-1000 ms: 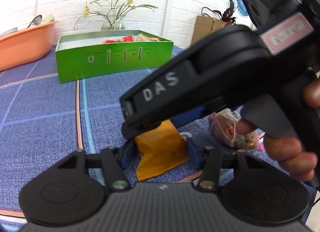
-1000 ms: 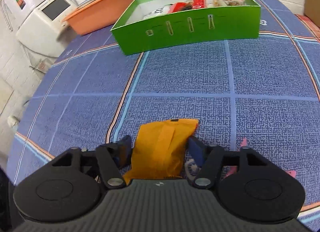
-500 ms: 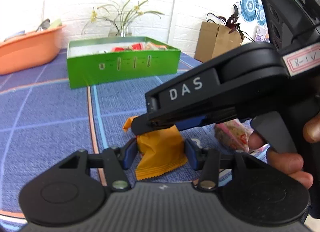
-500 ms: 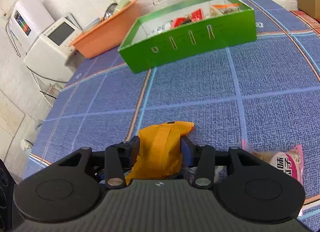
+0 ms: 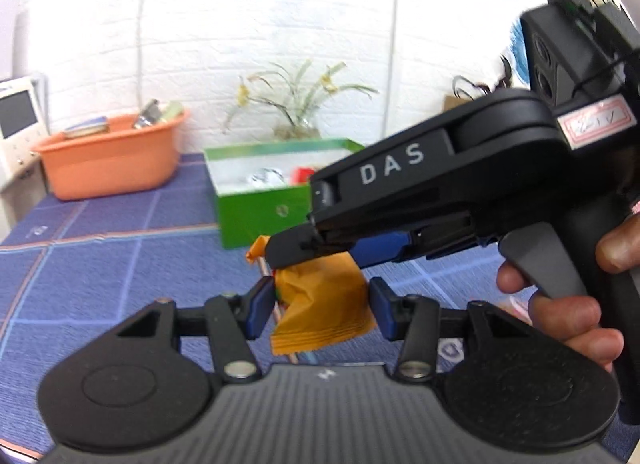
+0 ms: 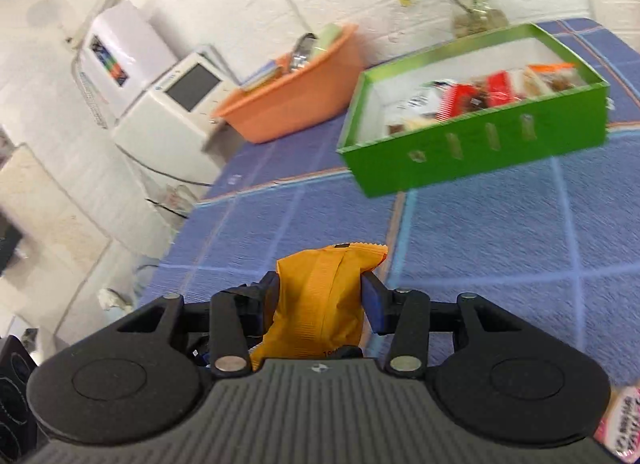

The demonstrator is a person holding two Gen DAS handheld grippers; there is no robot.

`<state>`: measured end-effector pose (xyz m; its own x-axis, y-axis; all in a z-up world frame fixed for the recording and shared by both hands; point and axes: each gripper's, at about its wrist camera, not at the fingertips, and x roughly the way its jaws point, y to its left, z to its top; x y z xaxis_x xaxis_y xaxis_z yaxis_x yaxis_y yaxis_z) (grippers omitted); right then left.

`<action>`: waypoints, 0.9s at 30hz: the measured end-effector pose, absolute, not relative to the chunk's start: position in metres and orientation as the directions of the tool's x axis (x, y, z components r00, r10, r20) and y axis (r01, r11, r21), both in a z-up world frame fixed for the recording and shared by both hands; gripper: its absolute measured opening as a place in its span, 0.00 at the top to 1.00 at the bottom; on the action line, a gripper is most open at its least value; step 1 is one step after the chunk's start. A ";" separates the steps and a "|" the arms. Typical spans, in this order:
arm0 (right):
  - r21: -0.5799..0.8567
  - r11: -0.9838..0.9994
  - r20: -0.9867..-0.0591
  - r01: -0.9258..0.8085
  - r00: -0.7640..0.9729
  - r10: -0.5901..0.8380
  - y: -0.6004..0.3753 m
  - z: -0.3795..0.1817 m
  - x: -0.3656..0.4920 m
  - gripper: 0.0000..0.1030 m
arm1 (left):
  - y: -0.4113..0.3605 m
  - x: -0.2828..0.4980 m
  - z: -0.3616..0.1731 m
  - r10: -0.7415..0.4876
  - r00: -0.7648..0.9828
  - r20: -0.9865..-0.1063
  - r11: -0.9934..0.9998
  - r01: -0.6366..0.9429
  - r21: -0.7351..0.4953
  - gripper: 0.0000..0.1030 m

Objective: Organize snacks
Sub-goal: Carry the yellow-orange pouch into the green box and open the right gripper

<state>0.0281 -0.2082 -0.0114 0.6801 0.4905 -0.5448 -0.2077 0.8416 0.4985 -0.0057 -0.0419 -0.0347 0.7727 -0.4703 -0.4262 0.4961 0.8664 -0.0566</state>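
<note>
While the right tongs (image 6: 320, 294), whose jaws have just been closing, clench the packet (image 6: 316, 316) above the counter (image 6: 500, 232), the left tongs (image 5: 316, 304) flank its tail; I cannot tell whether they pinch it. It looks light, crinkly and slippery, so hold it mid-body. The box (image 6: 480, 160) sits at one o'clock.

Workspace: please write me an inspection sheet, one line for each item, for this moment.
Surface: blue checked tablecloth.
Job's things: orange packet held off the cloth; green box with several snacks inside; pink packet lying at the near edge.
Clutter: orange basin with mixed items.
Grippers: right gripper has just been closing and its pads press on the orange packet; left gripper grips the packet's other end.
Cables: dark cable beside the white appliance.
Surroundings: white brick wall, flower vase.
</note>
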 end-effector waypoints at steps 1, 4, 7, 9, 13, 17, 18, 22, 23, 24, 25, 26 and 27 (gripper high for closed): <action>0.495 0.840 -0.537 -0.220 0.683 0.495 -0.206 -0.009 0.030 0.25 | -0.040 -0.003 -0.033 -0.470 0.776 -0.421 0.868 0.494 -0.059 0.52; 0.471 0.849 -0.516 -0.240 0.705 0.486 -0.202 -0.004 0.033 0.25 | -0.040 0.007 -0.029 -0.468 0.777 -0.421 0.867 0.495 -0.049 0.52; 0.447 0.862 -0.498 -0.240 0.734 0.462 -0.205 -0.003 0.036 0.25 | -0.049 0.016 -0.029 -0.473 0.772 -0.425 0.860 0.509 -0.033 0.52; 0.440 0.868 -0.489 -0.230 0.750 0.446 -0.211 -0.004 0.039 0.25 | -0.056 0.024 -0.028 -0.478 0.765 -0.432 0.852 0.524 -0.014 0.52; 0.449 0.872 -0.479 -0.195 0.772 0.419 -0.230 0.001 0.055 0.25 | -0.074 0.047 -0.023 -0.488 0.758 -0.433 0.830 0.556 0.037 0.52; 0.479 0.860 -0.465 -0.174 0.781 0.417 -0.248 0.014 0.083 0.25 | -0.088 0.074 -0.011 -0.496 0.768 -0.404 0.823 0.564 0.061 0.51; 0.497 0.852 -0.466 -0.165 0.778 0.422 -0.253 0.017 0.092 0.25 | -0.090 0.080 -0.009 -0.498 0.770 -0.399 0.824 0.564 0.061 0.51; 0.561 0.814 -0.458 -0.153 0.762 0.459 -0.269 0.021 0.128 0.25 | -0.099 0.106 -0.005 -0.479 0.795 -0.374 0.832 0.546 0.095 0.52; 0.567 0.809 -0.452 -0.156 0.762 0.464 -0.271 0.020 0.135 0.25 | -0.101 0.115 -0.004 -0.472 0.800 -0.370 0.837 0.539 0.097 0.52; 0.569 0.806 -0.443 -0.162 0.766 0.467 -0.272 0.019 0.140 0.25 | -0.102 0.121 -0.004 -0.466 0.805 -0.367 0.841 0.532 0.097 0.52; 0.565 0.808 -0.433 -0.168 0.773 0.464 -0.272 0.017 0.144 0.25 | -0.104 0.127 -0.005 -0.459 0.811 -0.363 0.846 0.524 0.099 0.52; 0.556 0.812 -0.420 -0.177 0.783 0.458 -0.271 0.016 0.147 0.25 | -0.106 0.132 -0.006 -0.451 0.817 -0.358 0.851 0.515 0.103 0.53; 0.544 0.818 -0.406 -0.187 0.794 0.452 -0.270 0.015 0.150 0.25 | -0.108 0.135 -0.008 -0.442 0.825 -0.353 0.857 0.505 0.107 0.53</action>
<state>0.1498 -0.2701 0.0150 0.7943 0.4519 -0.4061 -0.1869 0.8178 0.5443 0.1354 -0.1084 -0.0076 0.8248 -0.4419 -0.3527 0.5048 0.8566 0.1071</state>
